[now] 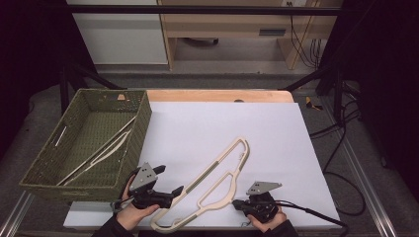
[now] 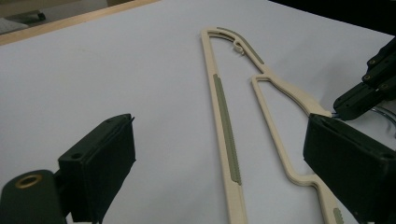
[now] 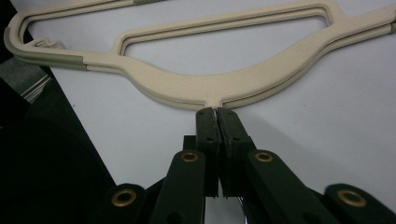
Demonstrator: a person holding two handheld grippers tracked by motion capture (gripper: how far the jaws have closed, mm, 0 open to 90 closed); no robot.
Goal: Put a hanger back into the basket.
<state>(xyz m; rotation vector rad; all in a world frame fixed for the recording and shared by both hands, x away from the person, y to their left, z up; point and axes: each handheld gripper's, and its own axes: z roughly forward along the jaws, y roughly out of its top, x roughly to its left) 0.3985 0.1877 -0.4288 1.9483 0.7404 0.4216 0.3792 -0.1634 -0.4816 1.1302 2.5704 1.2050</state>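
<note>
A cream plastic hanger point(image 1: 217, 173) with green grip strips lies flat on the white sheet point(image 1: 197, 123), slanting from front left to back right. My right gripper point(image 1: 237, 202) is at its neck near the front edge. In the right gripper view the jaws stand pressed together point(image 3: 216, 112) on the metal hook stem where it meets the hanger's body point(image 3: 224, 86). My left gripper point(image 1: 169, 179) is open beside the hanger's front left end. In the left gripper view the hanger's bars point(image 2: 227, 135) run up between the wide-apart jaws point(image 2: 222, 123), untouched by either pad.
A green woven basket point(image 1: 141, 131) stands on the left and holds another cream hanger point(image 1: 104, 148). The sheet covers a wooden table point(image 1: 217, 95). Black cables point(image 1: 341, 148) lie on the floor to the right. The right gripper's cable point(image 1: 316, 213) trails along the front edge.
</note>
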